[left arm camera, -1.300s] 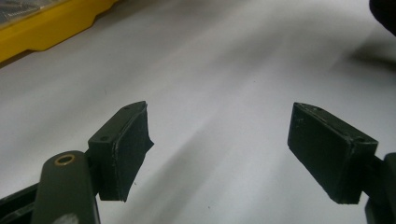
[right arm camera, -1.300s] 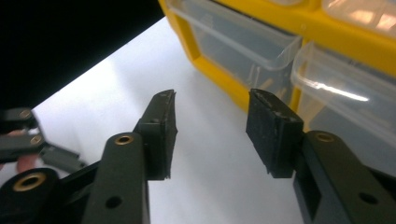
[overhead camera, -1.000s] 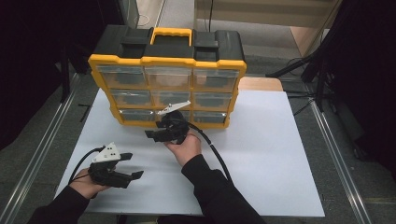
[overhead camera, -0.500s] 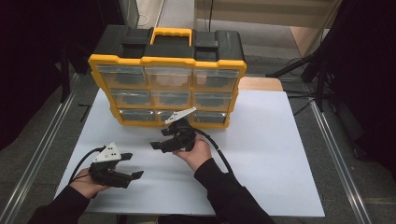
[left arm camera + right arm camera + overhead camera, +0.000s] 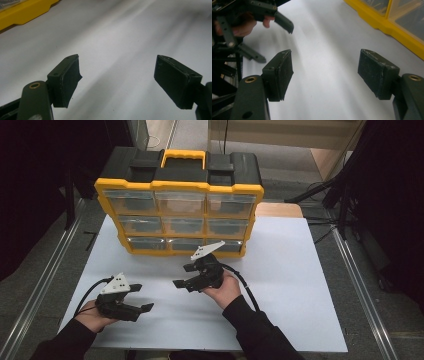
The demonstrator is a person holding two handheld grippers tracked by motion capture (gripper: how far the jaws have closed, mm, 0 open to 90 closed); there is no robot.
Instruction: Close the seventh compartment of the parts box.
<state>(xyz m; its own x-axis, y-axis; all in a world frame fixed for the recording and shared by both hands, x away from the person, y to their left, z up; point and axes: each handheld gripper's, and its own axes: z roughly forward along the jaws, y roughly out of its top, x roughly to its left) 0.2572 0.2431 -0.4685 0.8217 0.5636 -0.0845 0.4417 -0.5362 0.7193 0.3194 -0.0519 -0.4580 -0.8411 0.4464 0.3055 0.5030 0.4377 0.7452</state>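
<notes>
While the left gripper [image 5: 142, 299] rests released at near left, the right gripper [image 5: 181, 283], jaws just widening and empty, sits nearer the drawer organizer [image 5: 180, 215], which lies beyond it, long axis left-right.

We are finding no readable text, label, brand or number on anything here.

The right gripper [image 5: 325, 75] has just been opening; its jaws stand wide with nothing between them, above the white table [image 5: 324, 45]. At upper right runs the yellow organizer [image 5: 387, 26]; at upper left, the left gripper [image 5: 274, 18], its fingers partly cropped.
</notes>
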